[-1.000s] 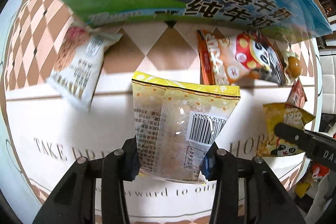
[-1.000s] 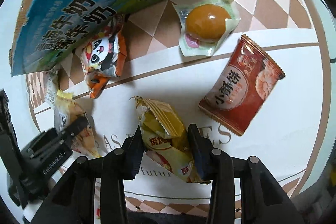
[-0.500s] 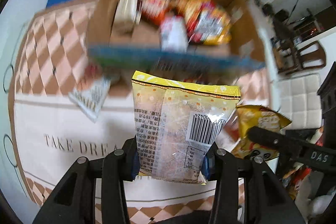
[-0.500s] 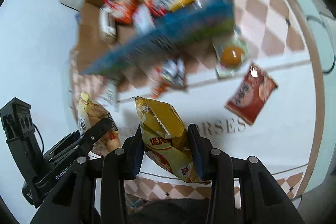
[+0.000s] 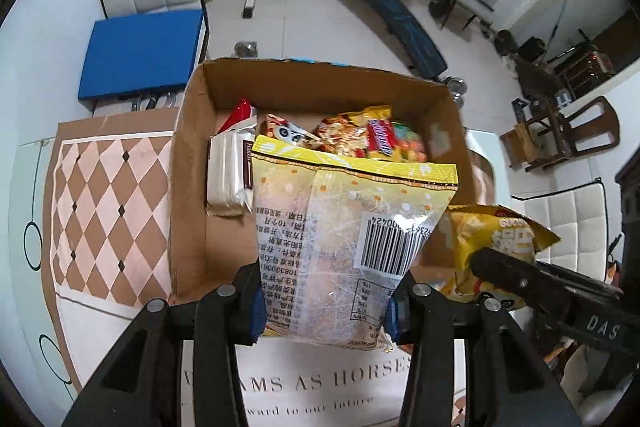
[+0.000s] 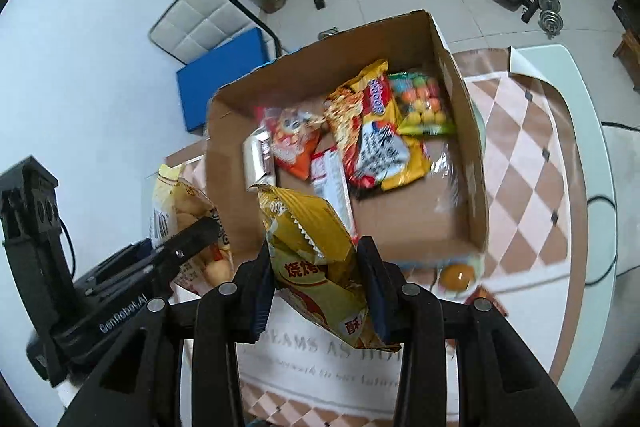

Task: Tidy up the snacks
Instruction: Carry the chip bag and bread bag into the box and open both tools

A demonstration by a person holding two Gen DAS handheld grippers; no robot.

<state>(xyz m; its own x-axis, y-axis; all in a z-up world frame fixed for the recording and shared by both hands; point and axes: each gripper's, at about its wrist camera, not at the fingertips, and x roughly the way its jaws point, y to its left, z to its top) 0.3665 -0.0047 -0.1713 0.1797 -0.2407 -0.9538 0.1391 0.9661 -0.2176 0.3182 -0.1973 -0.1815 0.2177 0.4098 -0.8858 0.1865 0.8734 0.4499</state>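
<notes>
Snacks everywhere, most already heaped in the cardboard box [image 5: 192,155], which stands open-topped on the patterned tablecloth [image 5: 108,195]. Starting at the left: left gripper [image 5: 324,301] pinching a pale yellow packet [image 5: 340,235] by its lower end, barcode side facing the camera, held up in front of the box's near wall. Inside, against the left wall, a white wrapped bar [image 5: 228,171]; further right, a jumble of orange and red bags [image 6: 360,131] and a clear bag of coloured sweets [image 6: 420,103]. Moving right: right gripper [image 6: 316,291] clamped on a golden chip bag [image 6: 312,251], its jagged top edge pointing toward the box. Further right on the cloth, outside the box's near corner, a wrapped egg-yolk snack [image 6: 458,277], not yet collected.

Step in hand, by the look of it: carrying two packets to the box at once. Next move calls for reaching forward over the near wall, clearing the rim, then spreading each pair of fingers above the bare cardboard floor near the front, not atop the pile.
</notes>
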